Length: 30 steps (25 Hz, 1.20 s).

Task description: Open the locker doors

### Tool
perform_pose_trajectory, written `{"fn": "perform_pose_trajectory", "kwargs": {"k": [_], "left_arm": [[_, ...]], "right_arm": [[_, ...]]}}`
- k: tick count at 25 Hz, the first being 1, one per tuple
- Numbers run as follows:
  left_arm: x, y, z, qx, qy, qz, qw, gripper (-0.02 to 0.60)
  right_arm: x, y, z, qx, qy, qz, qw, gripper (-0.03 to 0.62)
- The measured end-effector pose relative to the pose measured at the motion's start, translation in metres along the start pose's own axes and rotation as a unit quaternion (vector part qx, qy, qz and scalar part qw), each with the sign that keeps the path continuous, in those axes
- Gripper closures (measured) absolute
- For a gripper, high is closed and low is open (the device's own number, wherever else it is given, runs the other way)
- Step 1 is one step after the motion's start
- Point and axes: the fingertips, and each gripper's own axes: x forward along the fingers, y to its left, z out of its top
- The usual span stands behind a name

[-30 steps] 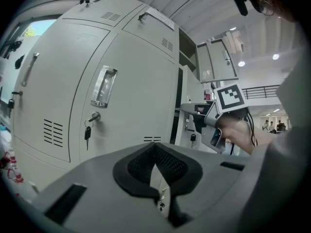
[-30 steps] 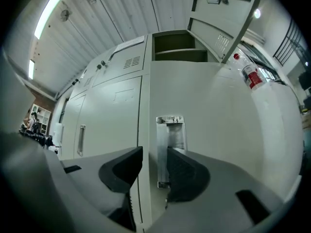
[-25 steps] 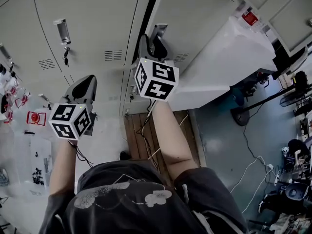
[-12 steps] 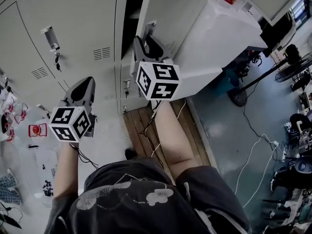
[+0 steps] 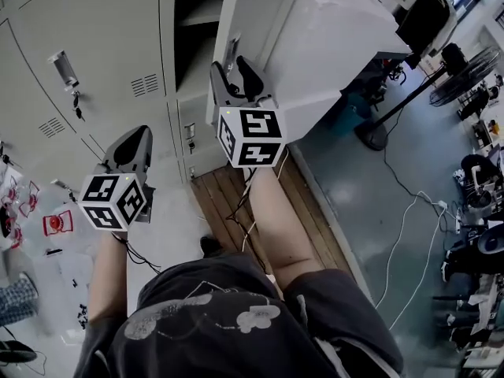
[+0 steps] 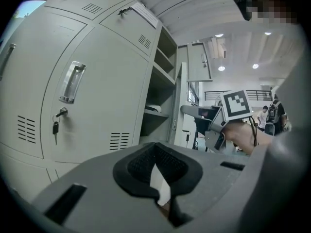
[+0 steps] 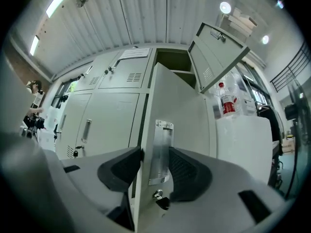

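**Left tongs** (image 5: 138, 132): jaws closed tip to tip with nothing between them, carried near level at the end of the bare left forearm (image 5: 106, 274). Its marker cube (image 5: 114, 199) sits over the wrist.

**Right tongs** (image 5: 232, 73): reached farther forward on the outstretched right forearm (image 5: 276, 219), marker cube (image 5: 252, 136) uppermost. The jaws have just been opening and stand apart (one pad on either side of the locker door (image 7: 184, 110) edge, not clamping it).

Both wrists are straight.
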Motion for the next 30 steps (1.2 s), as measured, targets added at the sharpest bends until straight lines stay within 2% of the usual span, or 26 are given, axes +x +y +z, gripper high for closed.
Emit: {"fn": "perform_pose_trajectory", "kwargs": {"k": [7,11,15,30], "left_arm": [[0.007,-0.025,-0.004,0.001,0.005,-0.036,0.9993,0.574],[0.013,-0.043,-0.006,0.002,0.008,-0.058,0.9983,0.574],[0.018,-0.061,-0.006,0.001,0.008,-0.075,0.9971,0.574],[0.050,-0.113,0.001,0.008,0.006,-0.118,0.9929,0.574]], "right_arm": [[-0.034,-0.021,0.001,-0.008,0.001,-0.037,0.999,0.412],[-0.058,-0.033,0.003,-0.014,0.001,-0.060,0.998,0.504],[-0.076,-0.053,0.002,-0.004,-0.001,-0.079,0.997,0.511],[-0.111,-0.116,-0.001,0.019,0.001,-0.099,0.995,0.513]]}}
